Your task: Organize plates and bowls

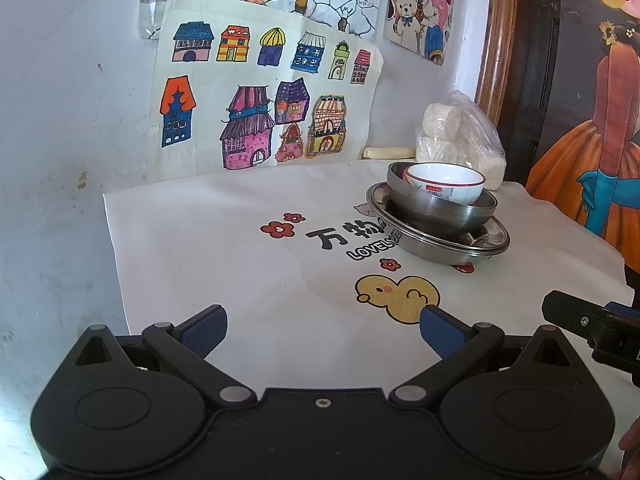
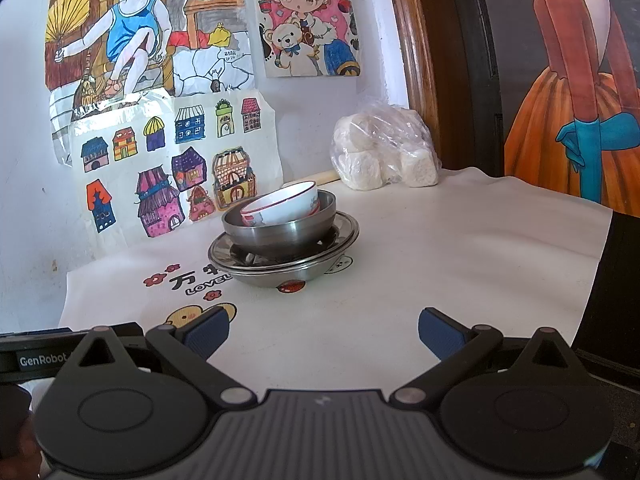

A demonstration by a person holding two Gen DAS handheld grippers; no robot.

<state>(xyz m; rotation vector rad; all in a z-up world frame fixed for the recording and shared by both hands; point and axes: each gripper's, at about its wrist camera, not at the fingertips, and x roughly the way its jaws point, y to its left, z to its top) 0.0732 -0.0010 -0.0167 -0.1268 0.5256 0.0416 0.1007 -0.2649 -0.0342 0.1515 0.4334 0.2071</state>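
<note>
Stack looks done: white bowl (image 2: 280,204) tilted inside steel bowl (image 2: 280,228) on steel plates (image 2: 340,236) at the far side of the tablecloth (image 2: 440,260), left gripper (image 1: 322,330) and right gripper (image 2: 324,330) both wide, empty, near edge; next maybe straighten the bowl.

One white ceramic bowl with a red rim (image 2: 280,206) sits tilted inside one round stainless-steel bowl (image 2: 280,232). Under them lie two shallow stainless-steel plates (image 2: 344,236), stacked one in the other. That makes four dishes in a single pile on the counter with the white printed cloth (image 2: 440,272). At the back stands one clear plastic bag of white blocks (image 2: 384,156); how many blocks it holds cannot be told. Three coloured drawings (image 2: 180,168) hang on the wall. Two grippers show, each with two blue-padded fingers (image 2: 208,330).
</note>
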